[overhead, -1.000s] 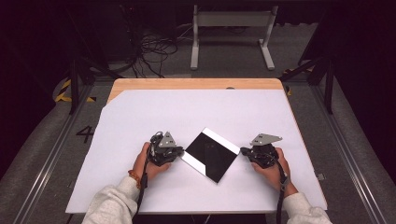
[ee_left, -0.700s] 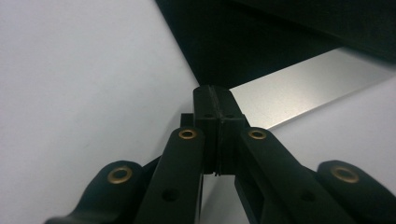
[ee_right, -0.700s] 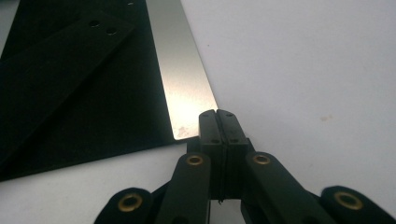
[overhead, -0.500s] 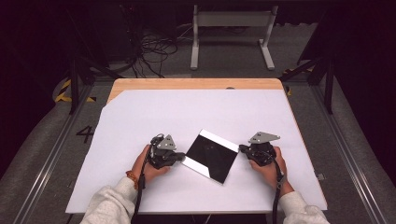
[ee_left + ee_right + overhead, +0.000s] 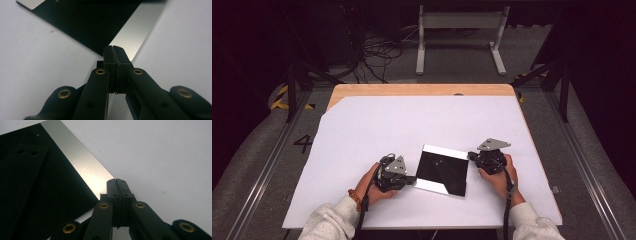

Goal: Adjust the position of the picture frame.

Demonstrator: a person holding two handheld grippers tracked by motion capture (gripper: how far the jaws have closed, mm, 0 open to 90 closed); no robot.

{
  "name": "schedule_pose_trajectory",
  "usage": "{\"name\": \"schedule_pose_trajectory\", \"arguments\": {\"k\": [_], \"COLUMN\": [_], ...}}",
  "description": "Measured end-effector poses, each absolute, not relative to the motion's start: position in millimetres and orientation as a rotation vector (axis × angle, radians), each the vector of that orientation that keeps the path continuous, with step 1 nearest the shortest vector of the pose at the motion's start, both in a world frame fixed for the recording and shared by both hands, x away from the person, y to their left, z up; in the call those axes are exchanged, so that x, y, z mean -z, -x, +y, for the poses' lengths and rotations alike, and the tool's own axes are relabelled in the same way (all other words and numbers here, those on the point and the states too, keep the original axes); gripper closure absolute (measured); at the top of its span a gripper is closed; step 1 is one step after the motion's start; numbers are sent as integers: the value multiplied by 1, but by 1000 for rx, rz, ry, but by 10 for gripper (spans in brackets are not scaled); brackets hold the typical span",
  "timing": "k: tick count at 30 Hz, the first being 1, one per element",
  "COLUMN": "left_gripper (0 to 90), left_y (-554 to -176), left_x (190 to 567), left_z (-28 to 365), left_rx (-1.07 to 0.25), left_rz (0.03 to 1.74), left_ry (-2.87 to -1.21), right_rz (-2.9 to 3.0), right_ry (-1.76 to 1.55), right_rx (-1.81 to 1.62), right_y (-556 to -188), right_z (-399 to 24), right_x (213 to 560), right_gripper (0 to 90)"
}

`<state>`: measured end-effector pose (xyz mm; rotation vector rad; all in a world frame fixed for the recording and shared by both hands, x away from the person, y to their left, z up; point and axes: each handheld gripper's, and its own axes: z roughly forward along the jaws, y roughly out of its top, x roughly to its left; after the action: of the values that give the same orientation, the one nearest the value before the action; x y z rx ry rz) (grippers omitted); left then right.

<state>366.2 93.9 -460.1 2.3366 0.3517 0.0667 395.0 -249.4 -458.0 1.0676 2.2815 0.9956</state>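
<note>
- Since a second ago, both grippers sit a little closer to the one flat black square panel with silvery edge strips (image 5: 443,170), which has turned slightly on the white table sheet (image 5: 377,125).
- Left gripper (image 5: 113,51): jaws pressed together at the panel's near-left corner, hand low.
- Right gripper (image 5: 117,183): jaws pressed together at its right corner.

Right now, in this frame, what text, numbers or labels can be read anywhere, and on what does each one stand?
"4": dark numeral on the grey floor, left of the table.
Black panel: no print that I can read in the high view or either gripper view.
White table sheet: no markings.
Yellow and black floor stripes: a pattern, no words.
</note>
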Motion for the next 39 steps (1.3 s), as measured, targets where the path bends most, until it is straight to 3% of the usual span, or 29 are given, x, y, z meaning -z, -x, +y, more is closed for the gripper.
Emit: {"name": "schedule_pose_trajectory", "arguments": {"k": [32,39], "left_gripper": [893,861], "left_y": [-357,-349], "left_x": [461,449], "left_z": [80,105], "left_rx": [-80,-152], "left_rz": [311,330], "left_ry": [-2338,-2293], "right_rz": [2270,2267], "right_ry": [-1050,-1062], "right_rx": [-972,-1030], "right_y": [-412,-397], "right_z": [-241,-254], "right_x": [458,446], "right_gripper": [900,890]}}
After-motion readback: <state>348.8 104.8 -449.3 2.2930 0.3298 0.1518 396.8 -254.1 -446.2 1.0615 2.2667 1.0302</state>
